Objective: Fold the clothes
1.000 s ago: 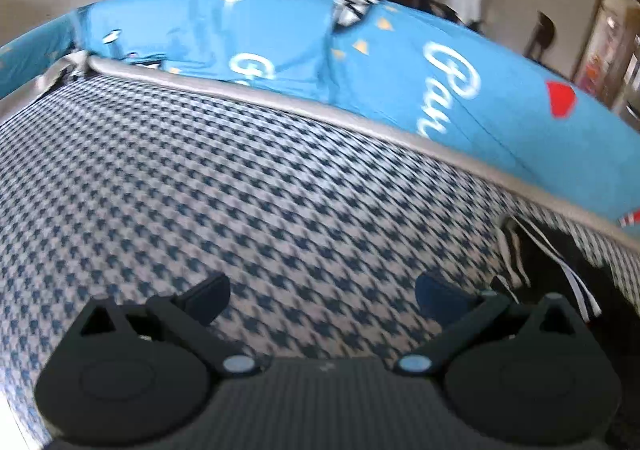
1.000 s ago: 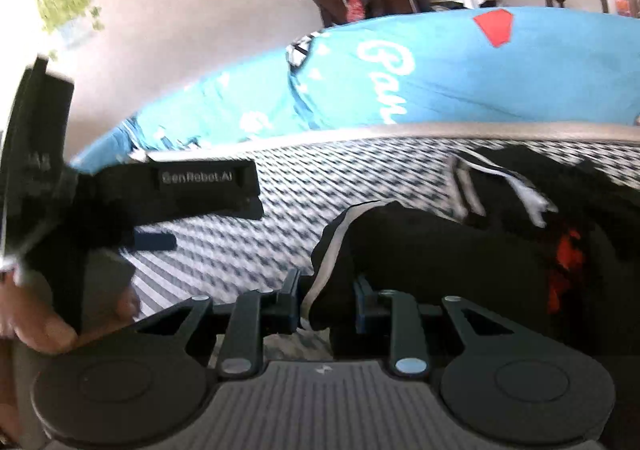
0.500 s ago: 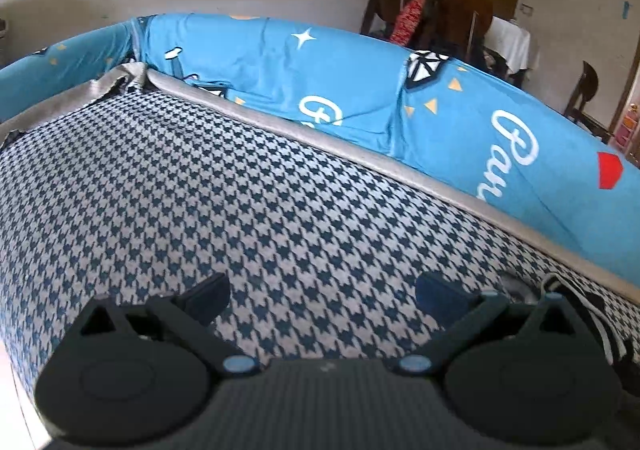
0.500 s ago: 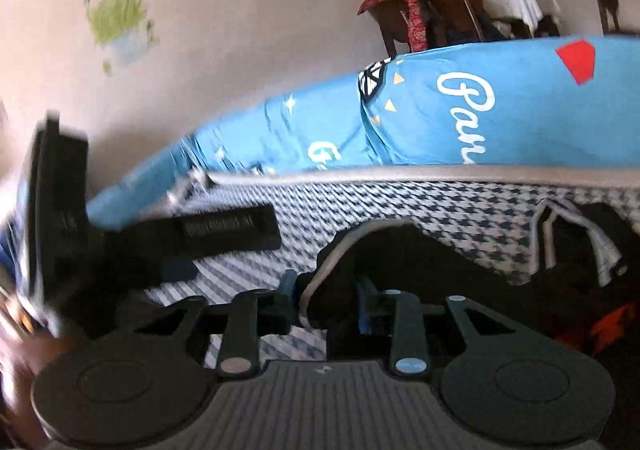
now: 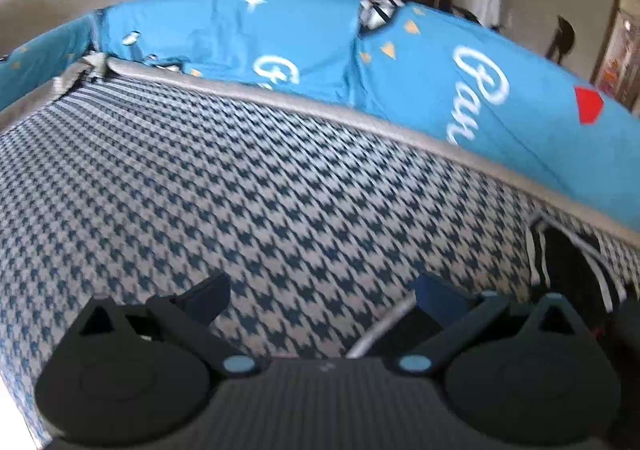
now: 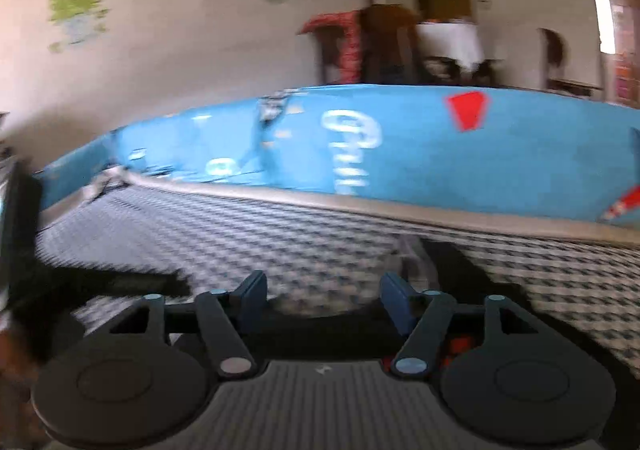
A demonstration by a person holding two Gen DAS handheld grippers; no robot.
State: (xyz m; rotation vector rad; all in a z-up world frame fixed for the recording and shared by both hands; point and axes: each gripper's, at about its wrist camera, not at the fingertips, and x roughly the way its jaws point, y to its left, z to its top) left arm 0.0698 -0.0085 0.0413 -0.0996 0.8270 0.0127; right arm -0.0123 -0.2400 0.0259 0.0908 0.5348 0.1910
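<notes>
Right wrist view: both the right gripper (image 6: pixel 323 300) and left gripper (image 5: pixel 322 292) hang apart and empty between folds, with the black garment (image 5: pixel 572 270) on the houndstooth cover (image 5: pixel 240 190) awaiting a fresh grip.

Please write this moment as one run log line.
left gripper: open, empty | right gripper: open, empty | black garment: unfolded on houndstooth cover

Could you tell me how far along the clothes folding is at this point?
Nothing looks folded: the black garment lies bunched on the houndstooth cover. Nothing is in hand; the left gripper and right gripper are open and empty. Gripping, spreading and folding remain.
</notes>
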